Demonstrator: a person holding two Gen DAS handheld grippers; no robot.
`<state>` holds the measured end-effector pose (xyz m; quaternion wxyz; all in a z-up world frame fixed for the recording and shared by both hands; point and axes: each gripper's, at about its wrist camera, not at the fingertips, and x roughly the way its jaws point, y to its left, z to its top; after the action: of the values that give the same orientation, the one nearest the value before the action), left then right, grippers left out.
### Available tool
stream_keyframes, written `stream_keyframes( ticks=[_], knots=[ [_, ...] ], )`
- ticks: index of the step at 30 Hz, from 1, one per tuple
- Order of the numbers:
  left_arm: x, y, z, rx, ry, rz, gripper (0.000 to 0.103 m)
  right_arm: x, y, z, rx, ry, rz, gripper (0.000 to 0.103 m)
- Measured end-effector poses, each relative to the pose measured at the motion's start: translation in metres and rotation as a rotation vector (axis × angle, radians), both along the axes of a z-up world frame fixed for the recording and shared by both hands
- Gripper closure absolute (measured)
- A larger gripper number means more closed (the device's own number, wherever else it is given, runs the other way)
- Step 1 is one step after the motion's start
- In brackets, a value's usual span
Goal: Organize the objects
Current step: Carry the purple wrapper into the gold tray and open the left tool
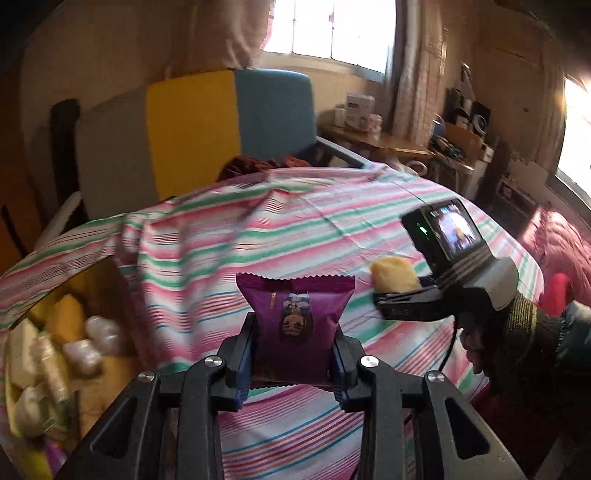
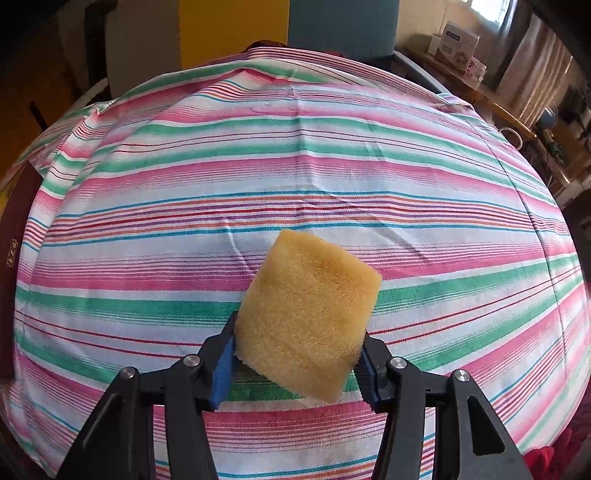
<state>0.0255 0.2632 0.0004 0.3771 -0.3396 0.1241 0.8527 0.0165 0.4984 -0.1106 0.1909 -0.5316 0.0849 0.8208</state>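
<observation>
- The left claw (image 1: pixel 295 354) is closed on a purple snack packet (image 1: pixel 293 317), its blue pads pressing the packet's two sides; the packet stands upright between them, zigzag top edge uppermost, lifted clear above the striped cloth (image 1: pixel 314 229).
- The right claw (image 2: pixel 297 354) is partly closed on a yellow sponge (image 2: pixel 308 321), which sits tilted between the blue pads and juts out ahead of them, over the cloth.
- In the left wrist view the right claw (image 1: pixel 388 291) appears at the right, holding the same sponge (image 1: pixel 394 277), with a small lit camera screen (image 1: pixel 452 230) on top and a person's hand (image 1: pixel 476 347) in a dark knitted sleeve gripping the handle.
- The striped cloth, in pink, green and white, covers the table and shows creases.
- At the left edge of the table a yellow container (image 1: pixel 55 354) holds blurred pale wrapped items; exactly what they are cannot be told.
- Behind the table stands a chair (image 1: pixel 229 129) with grey, yellow and blue panels, and further back a wooden side table (image 1: pixel 376 142) carrying boxes and cups below a bright window (image 1: pixel 325 29).
</observation>
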Motion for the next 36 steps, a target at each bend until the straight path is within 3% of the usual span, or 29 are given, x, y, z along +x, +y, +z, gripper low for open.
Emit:
stream_keyframes(
  ticks=[9,16,23,29,33,36],
  knots=[
    [-0.018,-0.063,0.015,0.029,0.009,0.133,0.069,0.005,-0.005,0.004,0.015,0.001,0.009,0.048],
    [-0.033,-0.102,0.008,0.036,-0.018,0.215,0.069,0.005,-0.003,0.004,0.023,-0.001,0.018,0.048],
    [-0.051,-0.162,-0.01,0.057,-0.076,0.335,0.069,0.005,-0.003,0.005,0.027,-0.002,0.02,0.048],
    [-0.076,-0.239,-0.035,0.141,-0.2,0.497,0.069,0.005,-0.006,0.006,0.042,-0.008,0.025,0.048],
    [-0.088,-0.245,-0.049,0.15,-0.25,0.509,0.069,0.005,-0.005,0.006,0.043,-0.01,0.027,0.048],
    [-0.099,-0.231,-0.06,0.096,-0.272,0.515,0.069,0.005,-0.005,0.006,0.043,-0.01,0.027,0.048]
  ],
)
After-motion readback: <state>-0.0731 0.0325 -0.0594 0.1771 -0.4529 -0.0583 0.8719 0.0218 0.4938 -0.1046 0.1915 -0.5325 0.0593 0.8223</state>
